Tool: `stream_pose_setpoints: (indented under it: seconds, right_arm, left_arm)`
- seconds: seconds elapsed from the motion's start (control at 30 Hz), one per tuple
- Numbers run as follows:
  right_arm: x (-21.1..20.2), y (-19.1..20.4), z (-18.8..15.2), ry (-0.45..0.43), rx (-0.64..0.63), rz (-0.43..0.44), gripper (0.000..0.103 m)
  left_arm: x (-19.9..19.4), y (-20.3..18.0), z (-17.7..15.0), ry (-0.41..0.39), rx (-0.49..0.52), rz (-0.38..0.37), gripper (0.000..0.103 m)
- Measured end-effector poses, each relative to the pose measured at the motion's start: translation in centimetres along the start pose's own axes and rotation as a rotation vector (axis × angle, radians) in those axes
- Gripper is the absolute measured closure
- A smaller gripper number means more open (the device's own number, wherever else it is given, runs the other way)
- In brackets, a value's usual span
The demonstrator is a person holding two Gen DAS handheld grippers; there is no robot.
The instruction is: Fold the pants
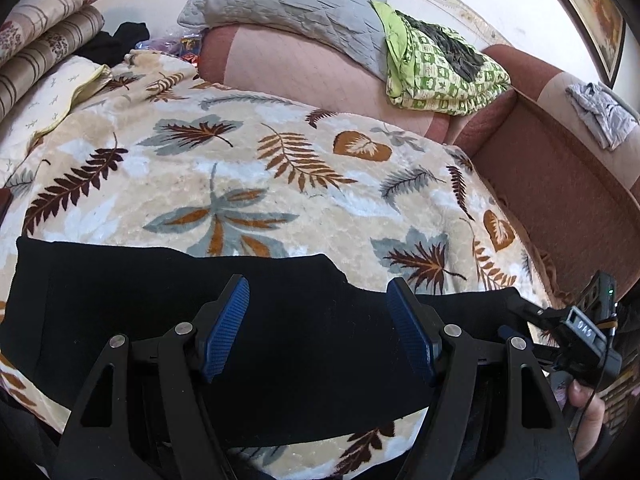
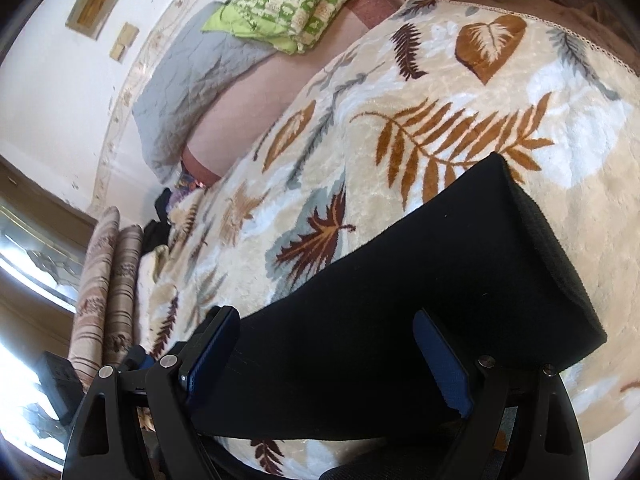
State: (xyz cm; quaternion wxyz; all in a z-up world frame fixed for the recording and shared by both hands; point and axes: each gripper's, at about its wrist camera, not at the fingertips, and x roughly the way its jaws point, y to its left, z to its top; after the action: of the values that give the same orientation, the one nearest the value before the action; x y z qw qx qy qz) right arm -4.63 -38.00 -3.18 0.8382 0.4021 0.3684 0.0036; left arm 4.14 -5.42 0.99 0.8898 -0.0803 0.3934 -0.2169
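Note:
Black pants (image 1: 168, 292) lie flat across the near part of a leaf-patterned blanket (image 1: 248, 168). My left gripper (image 1: 318, 296) is open, its blue pads (image 1: 226, 328) spread wide just above the black cloth, holding nothing. In the right wrist view the pants (image 2: 400, 300) run diagonally, with the ribbed waistband end (image 2: 556, 256) at the far right. My right gripper (image 2: 324, 332) is open over the pants, its blue pads (image 2: 444, 368) wide apart and empty. The right gripper's body also shows at the right edge of the left wrist view (image 1: 580, 332).
A pink sofa back (image 1: 304, 64) stands behind the blanket, with a grey quilted pillow (image 1: 288, 4) and a green patterned folded cloth (image 1: 440, 68) on it. Striped cushions (image 1: 48, 40) stand at the far left. A grey folded garment (image 1: 600, 112) lies on the sofa arm.

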Motion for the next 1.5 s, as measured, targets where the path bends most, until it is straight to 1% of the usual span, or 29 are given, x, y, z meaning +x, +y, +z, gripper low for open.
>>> stream_pose_setpoints:
  seconds: [0.07,0.1,0.17,0.23,0.27,0.3,0.33,0.37,0.4,0.43,0.47,0.57,0.6,0.67,0.73,0.8,0.83,0.87,0.93,0.97,1.0,1.03,1.1,1.13,1.17,1.3,1.33,1.43,1.5]
  right_arm:
    - [-1.5,0.0,0.3,-0.06,-0.009,-0.019,0.015]
    - [-2.5,0.3,0.5,-0.09,-0.051,-0.038,0.015]
    - [-5.5,1.4,0.8,-0.198,-0.216,-0.111,0.015]
    - [-9.2,2.4,0.6,-0.313,-0.437,-0.165,0.014]
    - [-10.4,2.3,0.5,-0.327,-0.499,-0.172,0.011]
    - [-11.2,2.1,0.6,-0.316,-0.539,-0.18,0.009]
    - [-11.5,1.6,0.8,-0.282,-0.55,-0.192,0.008]
    - [-11.4,0.8,1.4,-0.213,-0.545,-0.204,0.008]
    - [-11.2,0.2,1.7,-0.175,-0.546,-0.186,0.008]
    - [-10.9,-0.3,1.8,-0.155,-0.559,-0.154,0.012]
    - [-10.1,-0.4,1.8,-0.12,-0.612,-0.114,0.016]
    - [-7.4,0.8,1.6,-0.024,-0.779,-0.023,0.02]
    - [-6.2,1.1,1.7,0.003,-0.811,-0.015,0.021]
    - [-3.6,1.4,2.0,0.027,-0.857,-0.064,0.024]
    - [-0.9,0.8,2.6,0.07,-0.881,-0.127,0.024]
    - [2.4,-1.2,3.0,0.19,-0.86,-0.206,0.023]
    - [2.8,-1.7,2.8,0.182,-0.875,-0.211,0.022]
    - [2.5,-1.8,2.8,0.146,-0.881,-0.2,0.02]
    - [2.0,-1.6,3.2,0.142,-0.838,-0.201,0.022]
    - [1.5,-1.4,3.4,0.13,-0.82,-0.196,0.029]
    - [0.2,-1.2,3.7,0.108,-0.782,-0.178,0.033]
    - [-1.1,-0.9,3.8,0.078,-0.743,-0.166,0.034]
    - [-5.0,-1.1,4.0,-0.022,-0.644,-0.14,0.034]
    - [-6.7,-1.9,4.1,-0.051,-0.569,-0.129,0.034]
    - [-7.5,-2.4,4.2,-0.059,-0.509,-0.116,0.034]
    - [-10.0,-7.4,3.1,-0.056,-0.1,0.002,0.034]
    - [-10.2,-8.7,2.3,-0.058,0.001,0.054,0.034]
    - [-10.3,-10.3,0.7,-0.046,0.144,0.129,0.034]
    - [-9.4,-11.4,-0.1,-0.017,0.262,0.204,0.034]
  left_arm:
    - [-0.4,-0.1,0.0,-0.035,0.006,0.003,0.031]
    - [-0.7,-0.3,-0.1,-0.059,0.011,0.005,0.031]
    - [-1.3,-0.8,-0.1,-0.089,0.036,0.01,0.031]
    - [-1.5,-1.4,-0.3,-0.118,0.047,-0.043,0.03]
    - [-1.1,-1.7,-0.7,-0.101,0.046,-0.058,0.03]
    - [-0.4,-1.9,-1.0,-0.071,0.042,-0.053,0.03]
    - [0.6,-2.1,-1.5,-0.028,0.023,-0.035,0.03]
    - [1.6,-2.1,-2.2,0.01,-0.009,-0.015,0.03]
    - [2.0,-2.1,-2.9,0.029,-0.023,-0.002,0.03]
    - [2.4,-2.2,-3.6,0.044,-0.021,0.019,0.03]
    - [2.6,-2.4,-4.4,0.058,-0.008,0.05,0.03]
    - [2.9,-2.8,-6.1,0.068,0.057,0.135,0.03]
    - [3.1,-2.9,-6.4,0.07,0.083,0.161,0.03]
    - [3.7,-2.7,-6.9,0.083,0.115,0.198,0.03]
    - [4.2,-2.1,-7.0,0.096,0.12,0.203,0.03]
    - [4.2,-2.1,-7.2,0.096,0.121,0.197,0.025]
    - [4.3,-2.3,-7.2,0.099,0.123,0.198,0.024]
    - [4.4,-2.4,-7.2,0.101,0.127,0.209,0.024]
    - [4.6,-2.8,-7.2,0.111,0.143,0.22,0.02]
    - [4.7,-2.9,-7.1,0.114,0.146,0.222,0.019]
    - [4.7,-2.9,-7.1,0.118,0.146,0.223,0.019]
    - [4.7,-2.8,-7.0,0.118,0.14,0.217,0.019]
    - [4.5,-2.4,-6.9,0.116,0.114,0.192,0.019]
    - [4.4,-2.1,-6.8,0.115,0.099,0.177,0.019]
    - [4.3,-2.0,-6.7,0.114,0.088,0.166,0.019]
    - [4.0,-1.8,-6.6,0.111,0.067,0.142,0.019]
    - [4.0,-1.8,-6.6,0.112,0.069,0.143,0.019]
    - [4.1,-2.0,-6.6,0.111,0.077,0.149,0.019]
    - [4.2,-2.1,-6.7,0.111,0.09,0.161,0.019]
